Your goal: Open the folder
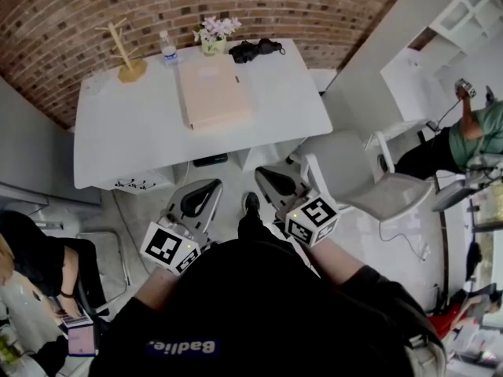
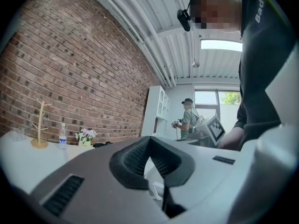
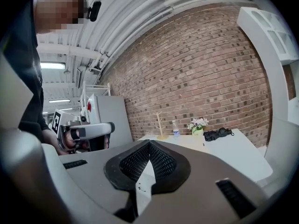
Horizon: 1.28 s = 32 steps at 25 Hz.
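Observation:
The folder (image 1: 212, 93), pale pink and closed, lies flat on the white table (image 1: 134, 132), right of its middle and toward the far edge. Both grippers hang in front of the table's near edge, well short of the folder. My left gripper (image 1: 206, 190) is shut with nothing in it, its jaws meeting at the tip in the left gripper view (image 2: 149, 139). My right gripper (image 1: 271, 176) is shut and empty too, as the right gripper view (image 3: 149, 143) shows. Neither gripper view shows the folder, only the table top (image 3: 224, 148).
Along the table's far edge stand a wooden branch stand (image 1: 126, 53), a water bottle (image 1: 168, 49), a small flower pot (image 1: 214, 36) and a black bundle (image 1: 255, 49). A white chair (image 1: 369, 183) sits right of my right gripper. People are at the far right (image 1: 471, 132) and lower left (image 1: 39, 265).

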Motion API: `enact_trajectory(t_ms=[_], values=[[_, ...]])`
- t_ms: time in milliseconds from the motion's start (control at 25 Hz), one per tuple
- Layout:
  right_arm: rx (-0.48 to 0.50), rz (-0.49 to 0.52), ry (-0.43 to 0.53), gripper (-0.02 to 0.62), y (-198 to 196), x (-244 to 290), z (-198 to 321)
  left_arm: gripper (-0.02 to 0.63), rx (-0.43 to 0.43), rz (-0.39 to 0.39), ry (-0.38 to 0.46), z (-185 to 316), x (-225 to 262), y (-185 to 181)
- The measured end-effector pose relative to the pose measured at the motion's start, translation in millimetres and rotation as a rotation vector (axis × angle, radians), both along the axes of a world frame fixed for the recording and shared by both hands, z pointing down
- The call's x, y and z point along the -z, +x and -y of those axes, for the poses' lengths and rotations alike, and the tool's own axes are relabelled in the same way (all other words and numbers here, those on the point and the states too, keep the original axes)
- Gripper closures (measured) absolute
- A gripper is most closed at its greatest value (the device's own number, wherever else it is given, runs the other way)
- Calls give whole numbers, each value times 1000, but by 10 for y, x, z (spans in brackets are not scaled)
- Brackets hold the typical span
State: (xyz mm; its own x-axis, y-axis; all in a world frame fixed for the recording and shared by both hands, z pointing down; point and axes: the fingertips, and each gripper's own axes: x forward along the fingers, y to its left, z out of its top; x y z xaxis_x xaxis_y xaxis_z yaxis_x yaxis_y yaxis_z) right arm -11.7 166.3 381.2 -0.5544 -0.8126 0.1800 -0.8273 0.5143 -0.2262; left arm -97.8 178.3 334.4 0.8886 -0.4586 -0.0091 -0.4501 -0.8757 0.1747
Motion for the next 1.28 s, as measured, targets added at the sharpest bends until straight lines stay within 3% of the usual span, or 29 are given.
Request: enact_trajectory(t_ms=[200, 600, 920, 1280], values=[[49, 23, 16, 568, 292, -96, 554, 604, 36, -14, 17, 466, 16, 303], [165, 6, -49, 568, 1078, -614, 1857, 604, 243, 160, -55, 1843, -585, 855], [170, -52, -155, 568, 1272, -1274, 2457, 603, 310, 218, -92, 2453, -1135, 889], [148, -118, -256, 568, 1197, -1865, 2714, 601, 336, 402, -153, 2741, -1915, 694]])
